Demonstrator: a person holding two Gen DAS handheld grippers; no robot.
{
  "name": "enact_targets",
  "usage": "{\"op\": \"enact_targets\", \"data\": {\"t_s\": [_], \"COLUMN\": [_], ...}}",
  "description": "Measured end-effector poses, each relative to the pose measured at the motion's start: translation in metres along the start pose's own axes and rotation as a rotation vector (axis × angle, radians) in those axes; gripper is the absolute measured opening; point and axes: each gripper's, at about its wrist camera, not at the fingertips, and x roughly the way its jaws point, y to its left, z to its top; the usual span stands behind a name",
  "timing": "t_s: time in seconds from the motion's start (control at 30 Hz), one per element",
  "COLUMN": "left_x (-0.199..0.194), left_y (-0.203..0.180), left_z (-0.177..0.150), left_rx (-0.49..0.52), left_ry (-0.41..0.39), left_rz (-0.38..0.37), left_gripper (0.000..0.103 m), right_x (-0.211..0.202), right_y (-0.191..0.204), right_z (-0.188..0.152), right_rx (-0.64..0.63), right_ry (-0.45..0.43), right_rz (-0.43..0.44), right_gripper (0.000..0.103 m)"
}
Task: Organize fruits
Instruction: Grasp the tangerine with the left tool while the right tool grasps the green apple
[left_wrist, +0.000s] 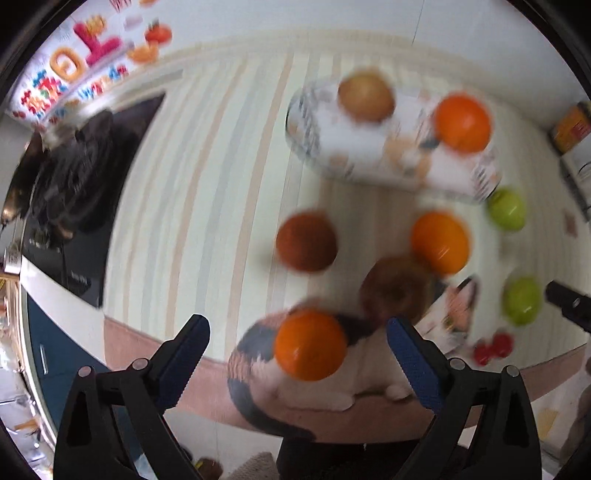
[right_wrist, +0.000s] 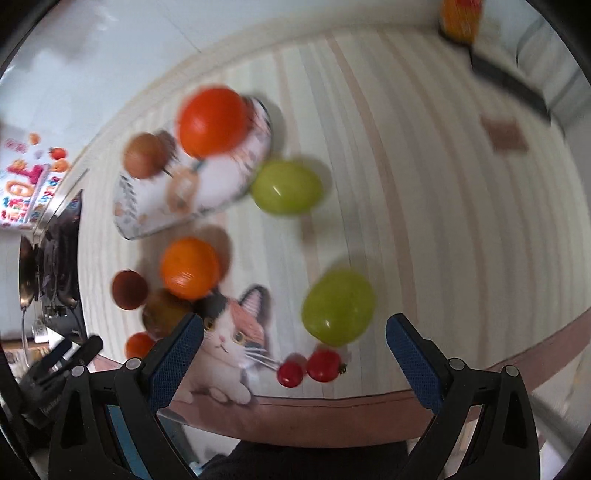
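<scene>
Both grippers wide open, empty, over table's near edge.
Left gripper (left_wrist: 298, 363) above orange (left_wrist: 310, 344); right gripper (right_wrist: 294, 360) near cherry tomatoes (right_wrist: 308, 367); bare striped cloth (right_wrist: 424, 206) right.

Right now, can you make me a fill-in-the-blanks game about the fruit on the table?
1. The two fruits beside the plate and near the right tongs are both ____ in colour.
2. The two tiny tomatoes by the table edge are ____.
3. The animal pictured on the mat is a ____.
4. Both pairs of tongs, left too, are ____ and hold nothing.

Missing words: green; red; cat; open
</scene>
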Motion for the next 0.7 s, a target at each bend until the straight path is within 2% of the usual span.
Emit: {"op": "enact_targets", "data": {"t_s": [0.13, 0.23, 0.33, 0.4, 0.47, 0.67, 0.7], "left_x": [0.039, 0.062, 0.079, 0.086, 0.089, 0.086, 0.086], "left_y": [0.008, 0.013, 0.016, 0.017, 0.017, 0.017, 0.018], "left_z": [-0.011, -0.017, -0.021, -0.023, -0.023, -0.019, -0.019], "left_rx": [-0.049, -0.085, -0.129, -0.152, -0.166, -0.177, -0.179], "left_ry": [0.126, 0.195, 0.241, 0.254, 0.249, 0.208, 0.202], "left_rz": [-0.053, -0.085, -0.13, -0.144, -0.157, -0.158, -0.157], "left_gripper": [0.098, 0.098, 0.098, 0.098, 0.098, 0.098, 0.093], "right_x": [0.03, 0.045, 0.058, 0.066, 0.069, 0.071, 0.071], "right_y": [-0.02, -0.029, -0.037, -0.042, -0.046, -0.044, -0.043], "right_z": [-0.001, 0.001, 0.003, 0.004, 0.007, 0.011, 0.011], "right_rx": [0.071, 0.107, 0.134, 0.152, 0.158, 0.128, 0.124], "right_ry": [0.066, 0.084, 0.101, 0.118, 0.128, 0.126, 0.125], "right_rz": [0.025, 0.025, 0.024, 0.032, 0.039, 0.025, 0.021], "right_gripper": [0.099, 0.093, 0.084, 0.075, 0.071, 0.067, 0.066]}}
